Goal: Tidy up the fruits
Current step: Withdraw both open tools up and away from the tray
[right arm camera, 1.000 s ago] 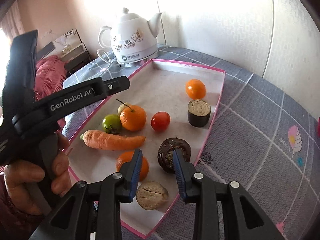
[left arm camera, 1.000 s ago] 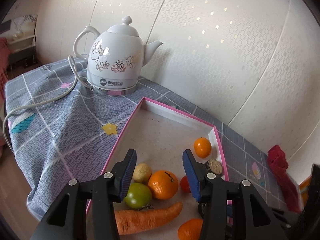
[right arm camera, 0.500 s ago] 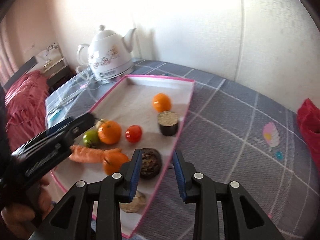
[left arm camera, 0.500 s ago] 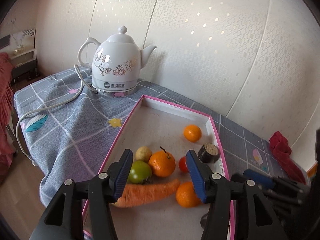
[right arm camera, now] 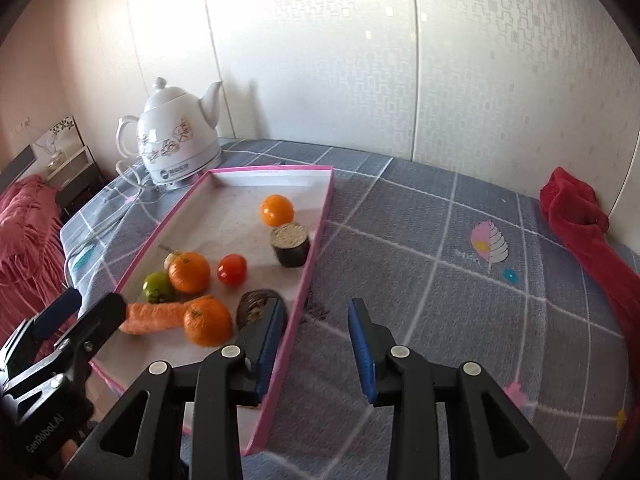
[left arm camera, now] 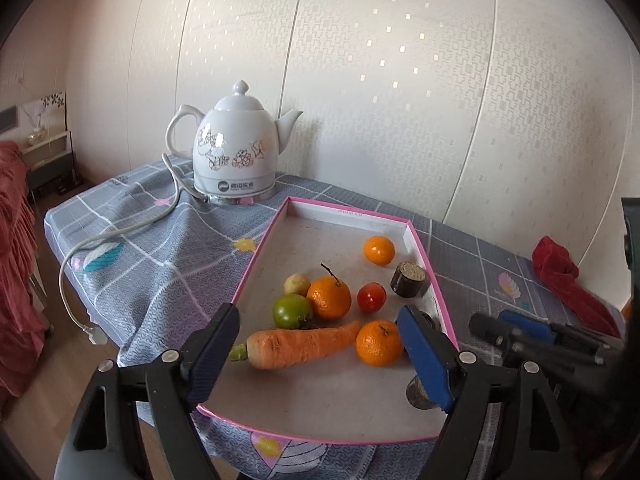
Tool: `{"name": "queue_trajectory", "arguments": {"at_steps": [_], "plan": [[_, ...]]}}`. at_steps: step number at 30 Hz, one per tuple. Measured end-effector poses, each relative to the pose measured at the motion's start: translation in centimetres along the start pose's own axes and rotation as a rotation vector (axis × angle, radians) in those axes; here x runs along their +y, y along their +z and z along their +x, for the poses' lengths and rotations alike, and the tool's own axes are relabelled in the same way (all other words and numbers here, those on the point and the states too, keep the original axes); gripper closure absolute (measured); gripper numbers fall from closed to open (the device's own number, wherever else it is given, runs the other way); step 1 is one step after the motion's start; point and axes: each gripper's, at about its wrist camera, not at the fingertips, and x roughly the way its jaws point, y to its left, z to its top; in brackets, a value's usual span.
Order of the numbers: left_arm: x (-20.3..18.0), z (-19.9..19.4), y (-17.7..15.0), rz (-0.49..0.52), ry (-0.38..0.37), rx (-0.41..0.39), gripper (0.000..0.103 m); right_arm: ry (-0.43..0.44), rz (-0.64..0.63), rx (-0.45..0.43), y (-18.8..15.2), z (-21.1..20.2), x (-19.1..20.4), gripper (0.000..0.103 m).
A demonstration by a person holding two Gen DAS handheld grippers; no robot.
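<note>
Two grippers, both empty: left gripper (left arm camera: 316, 354), jaws just widened, frames the long orange carrot (left arm camera: 300, 343) lying crosswise at lower centre in the pink-rimmed tray (left arm camera: 256, 258); right gripper (right arm camera: 314, 346), narrowly parted, straddles the tray's rim.

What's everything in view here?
kettle: one, white floral, behind tray
cord: one, white, trailing from kettle
tray: one, pink-rimmed, centre
oranges: three, orange, in tray
tomato: one, red, in tray
green fruit: one, green, beside carrot
small fruit: one, yellowish, behind green fruit
carrot: one, orange, tray's near end
dark chunks: at least two, blackish, tray's right side
cloth: one, red, by wall
tablecloth: one, grey check, under everything
left gripper: one, black, over tray, just been opening, empty
right gripper: one, black, over tray's right rim, open, empty
</note>
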Motion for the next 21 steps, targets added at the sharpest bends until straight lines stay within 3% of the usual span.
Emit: {"name": "queue_trajectory", "arguments": {"at_steps": [5,8,21], "plan": [[0.5,0.1,0.0,-0.004,0.019,-0.015,0.009,-0.049,-0.084,-0.021,-0.7,0.0,1.5,0.069],[0.9,0.4,0.1,-0.019,0.032,-0.011,0.005,-0.060,-0.071,-0.017,-0.8,0.4,1.3,0.069],[1.0,0.7,0.1,-0.024,0.027,-0.006,0.001,-0.062,-0.074,-0.012,-0.7,1.0,1.3,0.069]]}}
